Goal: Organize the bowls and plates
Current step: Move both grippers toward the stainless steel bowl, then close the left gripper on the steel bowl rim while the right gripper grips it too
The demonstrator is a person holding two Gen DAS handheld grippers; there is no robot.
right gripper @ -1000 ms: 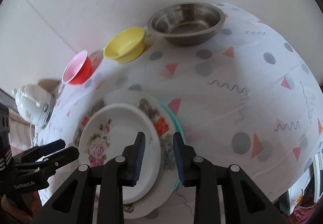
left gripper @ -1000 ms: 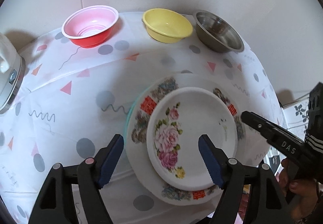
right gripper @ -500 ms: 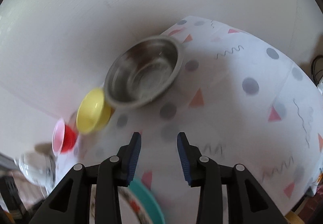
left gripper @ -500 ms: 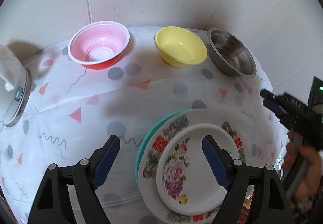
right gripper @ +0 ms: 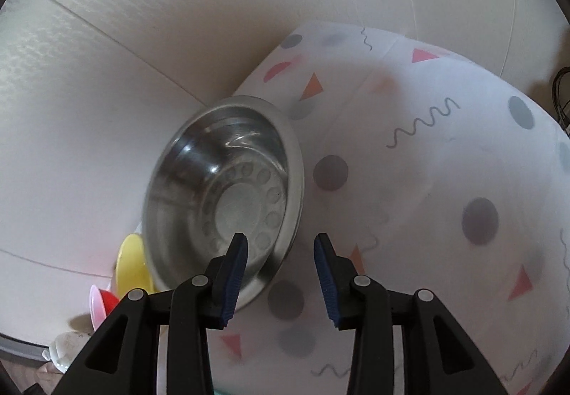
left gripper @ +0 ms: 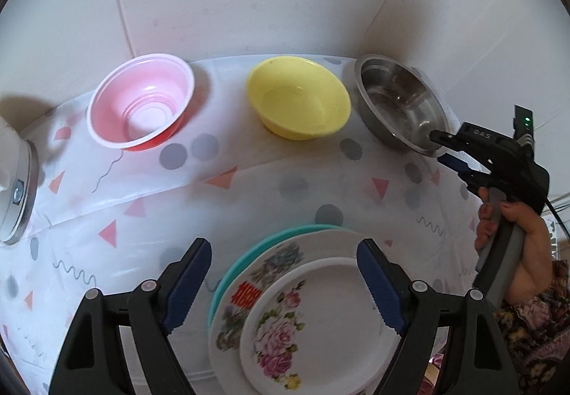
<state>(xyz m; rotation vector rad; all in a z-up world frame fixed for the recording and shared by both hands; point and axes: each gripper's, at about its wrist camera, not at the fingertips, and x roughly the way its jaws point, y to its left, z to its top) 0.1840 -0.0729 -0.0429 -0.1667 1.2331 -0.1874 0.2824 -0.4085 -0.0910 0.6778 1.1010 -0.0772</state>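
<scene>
Now the right gripper, partly spread with nothing pinched, straddles the near rim of the steel bowl beside the yellow bowl. Next, likely: close on that rim. The left gripper hangs wide open over the stacked plates.

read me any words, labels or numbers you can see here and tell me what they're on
"DAS": raised letters on the black body of the right claw, only just legible in the left wrist view.
Red block characters on the rim of the large floral plate: a printed motif, too distorted to read with confidence.
Nothing legible on the pink bowl, the yellow bowl or the steel bowl.
</scene>
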